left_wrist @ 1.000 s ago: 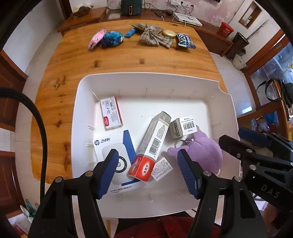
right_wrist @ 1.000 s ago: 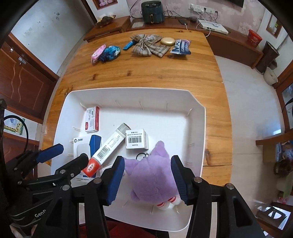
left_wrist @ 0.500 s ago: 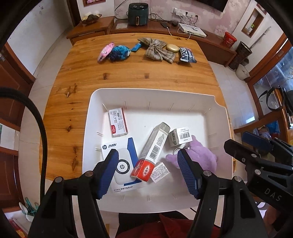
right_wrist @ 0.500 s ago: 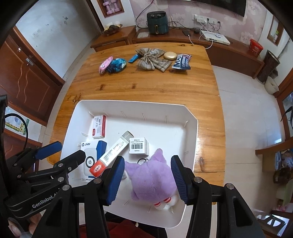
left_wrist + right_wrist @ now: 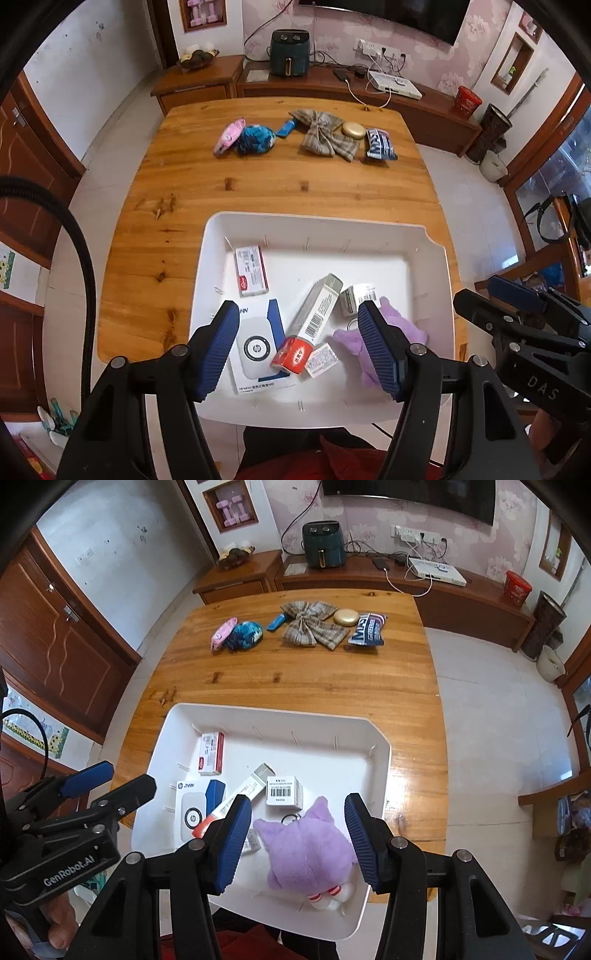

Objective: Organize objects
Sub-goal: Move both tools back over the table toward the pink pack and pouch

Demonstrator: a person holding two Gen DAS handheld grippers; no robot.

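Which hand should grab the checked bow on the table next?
Probably the right gripper: the checked bow sits almost straight ahead of its open fingers. Both grippers are empty above the white tray, equally far.

Both wrist fisheyes high above, angled down, sharing white tray (image 5: 436, 295) (image 5: 380, 775) and wooden table (image 5: 258, 184) (image 5: 332, 672)

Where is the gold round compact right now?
On the table's far side: the gold compact sits between the plaid bow and the blue snack packet.

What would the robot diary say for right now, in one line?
left gripper: open, empty | right gripper: open, above purple plush toy | white plastic tray: holds toy and boxes | wooden table: six items still out
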